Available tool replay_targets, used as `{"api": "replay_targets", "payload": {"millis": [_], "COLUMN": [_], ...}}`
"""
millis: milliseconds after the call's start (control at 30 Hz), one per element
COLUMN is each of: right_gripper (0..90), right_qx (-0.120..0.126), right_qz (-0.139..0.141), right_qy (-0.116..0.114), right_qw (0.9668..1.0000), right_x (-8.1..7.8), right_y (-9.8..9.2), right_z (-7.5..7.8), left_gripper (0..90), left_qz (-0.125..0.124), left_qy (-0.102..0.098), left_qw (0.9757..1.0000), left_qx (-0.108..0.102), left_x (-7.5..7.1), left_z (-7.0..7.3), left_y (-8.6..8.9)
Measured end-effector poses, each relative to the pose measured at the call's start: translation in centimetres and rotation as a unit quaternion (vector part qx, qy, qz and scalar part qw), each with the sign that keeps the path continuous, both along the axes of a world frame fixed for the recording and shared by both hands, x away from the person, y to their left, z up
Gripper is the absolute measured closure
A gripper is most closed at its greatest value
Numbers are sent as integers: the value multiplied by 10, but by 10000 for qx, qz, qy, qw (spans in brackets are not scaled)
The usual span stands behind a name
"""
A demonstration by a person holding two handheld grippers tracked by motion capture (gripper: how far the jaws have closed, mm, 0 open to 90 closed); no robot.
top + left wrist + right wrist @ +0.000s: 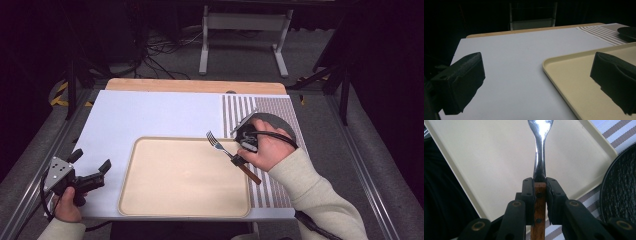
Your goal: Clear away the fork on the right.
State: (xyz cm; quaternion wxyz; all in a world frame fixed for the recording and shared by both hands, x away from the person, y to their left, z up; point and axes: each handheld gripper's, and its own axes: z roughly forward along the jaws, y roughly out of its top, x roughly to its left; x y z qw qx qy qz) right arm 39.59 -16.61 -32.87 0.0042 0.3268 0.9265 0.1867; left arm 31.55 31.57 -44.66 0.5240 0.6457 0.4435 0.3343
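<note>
With the right tool [539, 195] clenched on the wooden-handled steel fork [226, 150], the person should lower it level onto the shallow cream plastic tray [150, 200] — releasing only once it rests flat — while the left tool [90, 167] waits with jaws spread, grasping nothing.

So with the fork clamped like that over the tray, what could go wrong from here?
1. The right gripper pinches only the narrow wooden handle of the fork, near its metal neck; the long tined end could pivot or slip in the fingers.
2. The fork hangs over the tray's right rim; lowered too early, it might land on the rim rather than inside.
3. The dark plate sits close beside the gripper and could get bumped.
</note>
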Motion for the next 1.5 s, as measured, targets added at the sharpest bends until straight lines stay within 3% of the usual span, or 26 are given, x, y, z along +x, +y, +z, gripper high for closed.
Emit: {"api": "replay_targets", "payload": {"millis": [300,367,767,1500], "right_gripper": [781,781,781,779], "right_qx": [-71,-80,-205,-389], "right_qz": [-321,-527,-743,-1296], "right_qy": [222,300,581,1059], "right_qw": [9992,9981,9953,9851], "right_x": [-1,0,3,9], "right_y": [13,18,31,36], "right_z": [-15,-21,-41,-69], "left_gripper": [1,1,1,1], "left_qz": [-2,-1,-2,31], "left_qy": [-1,1,-5,-11], "left_qw": [10000,10000,10000,10000], "left_qx": [2,5,3,-47], "left_x": [0,0,0,0], "left_z": [0,0,0,0], "left_y": [0,0,1,2]}}
